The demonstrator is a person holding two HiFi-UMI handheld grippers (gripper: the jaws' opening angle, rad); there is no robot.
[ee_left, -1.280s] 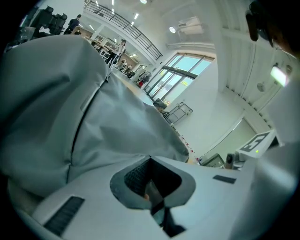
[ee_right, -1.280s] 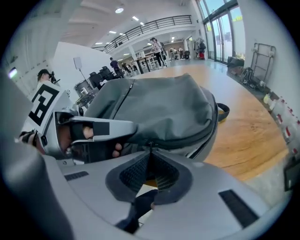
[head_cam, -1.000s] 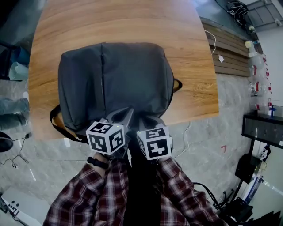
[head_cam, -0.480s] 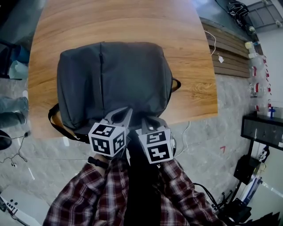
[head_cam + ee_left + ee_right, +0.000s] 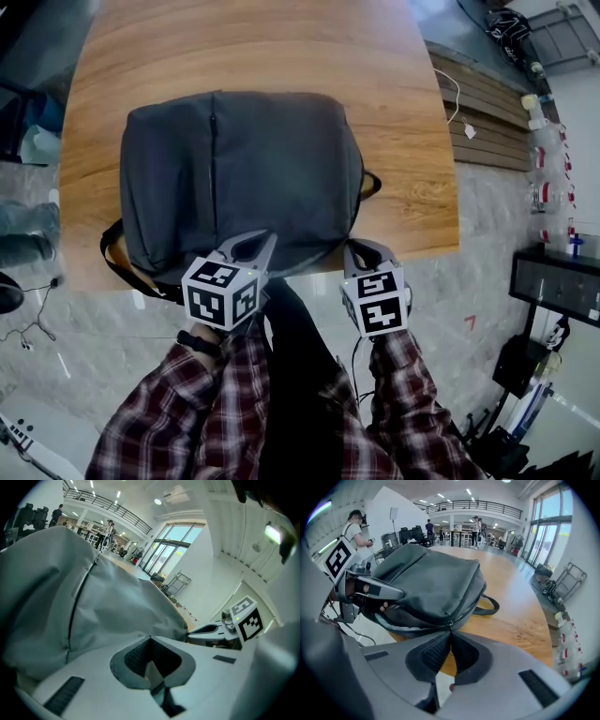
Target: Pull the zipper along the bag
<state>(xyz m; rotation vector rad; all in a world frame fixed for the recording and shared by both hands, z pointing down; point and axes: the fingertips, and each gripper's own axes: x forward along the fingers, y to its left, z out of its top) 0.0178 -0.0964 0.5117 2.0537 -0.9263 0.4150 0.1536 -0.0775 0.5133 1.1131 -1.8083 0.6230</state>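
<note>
On your left, the bag's shoulder strap (image 5: 114, 255), black with a tan lining, hangs off the near edge of the wooden table (image 5: 394, 112) over the grey floor (image 5: 441, 309). Your plaid sleeves (image 5: 187, 403) fill the bottom of the head view.

Your left gripper (image 5: 150, 638) has its jaws pressed together, with the bag's grey cloth right at their tips. The right gripper view shows it reaching onto the bag's near left side.

The bag (image 5: 244, 169) is a dark grey backpack lying flat on the table, front face up, with its near side at the table's near edge. Its cloth is plain and softly creased. A thin pocket zip (image 5: 214, 141) runs away from you across its left part.

Your right gripper (image 5: 450, 631) is closed too, pinching the small metal zipper pull (image 5: 450, 625) on the bag's near right side, just at the table edge. The two grippers are apart, with the bag's near side stretched between them.

A carry loop (image 5: 373, 181) sticks out of the bag's rounded end, which points to your right, and the squarer end points left. The long axis therefore runs left to right, along the table's near edge.

Farther right, off the table, are a slatted wooden bench (image 5: 487, 103) and a row of bottles (image 5: 542, 187).
</note>
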